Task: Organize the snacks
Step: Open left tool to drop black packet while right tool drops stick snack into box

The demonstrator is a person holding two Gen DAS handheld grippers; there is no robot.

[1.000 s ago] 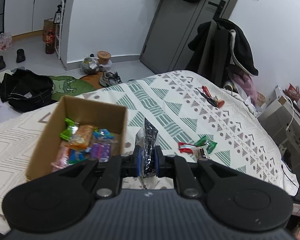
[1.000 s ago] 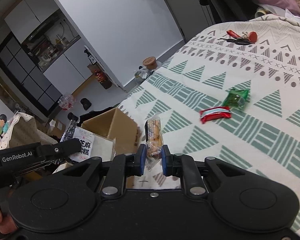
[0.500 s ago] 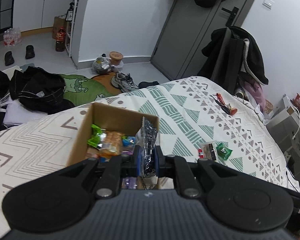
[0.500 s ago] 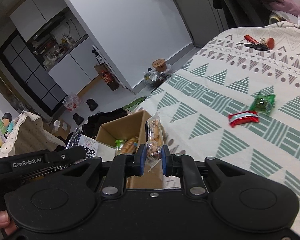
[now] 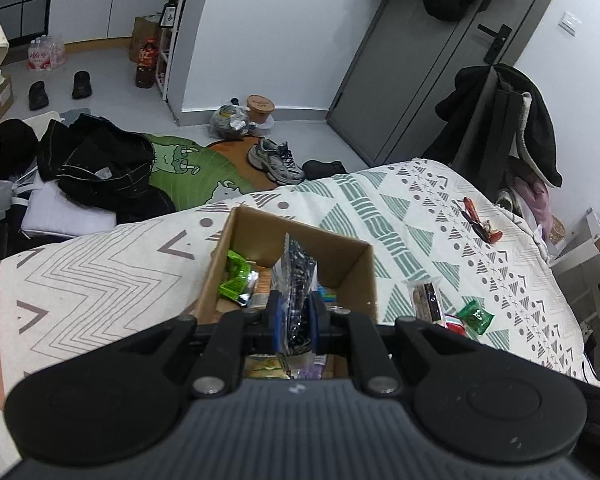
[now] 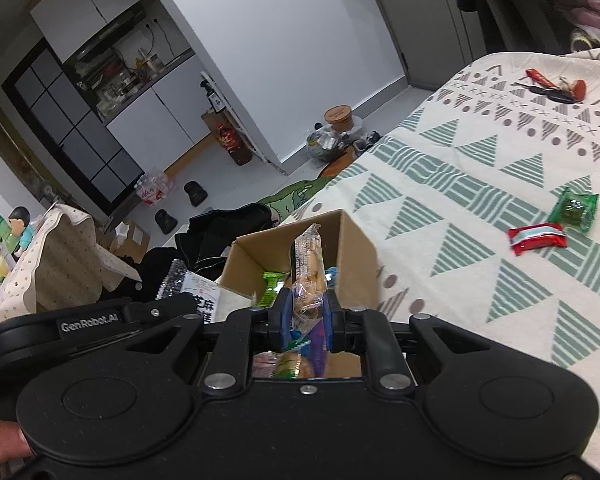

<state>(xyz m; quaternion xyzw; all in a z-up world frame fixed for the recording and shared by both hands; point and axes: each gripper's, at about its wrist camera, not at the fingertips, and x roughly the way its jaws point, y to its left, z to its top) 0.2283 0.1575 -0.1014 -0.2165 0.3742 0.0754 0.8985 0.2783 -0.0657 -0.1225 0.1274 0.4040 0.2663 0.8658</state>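
Observation:
An open cardboard box with several wrapped snacks inside stands on the patterned bed; it also shows in the right wrist view. My left gripper is shut on a dark clear-edged snack packet and holds it above the box. My right gripper is shut on a clear packet of biscuits, also over the box. The left gripper shows at the left of the right wrist view. A green packet and a red packet lie on the bed to the right.
A bunch of keys lies further up the bed. A chair draped with coats stands by the bed's far side. Black clothes, shoes and a green rug cover the floor beyond the bed's edge.
Both grippers have moved left and over the box, each still holding its packet. The loose green and red packets now lie further right in both views.

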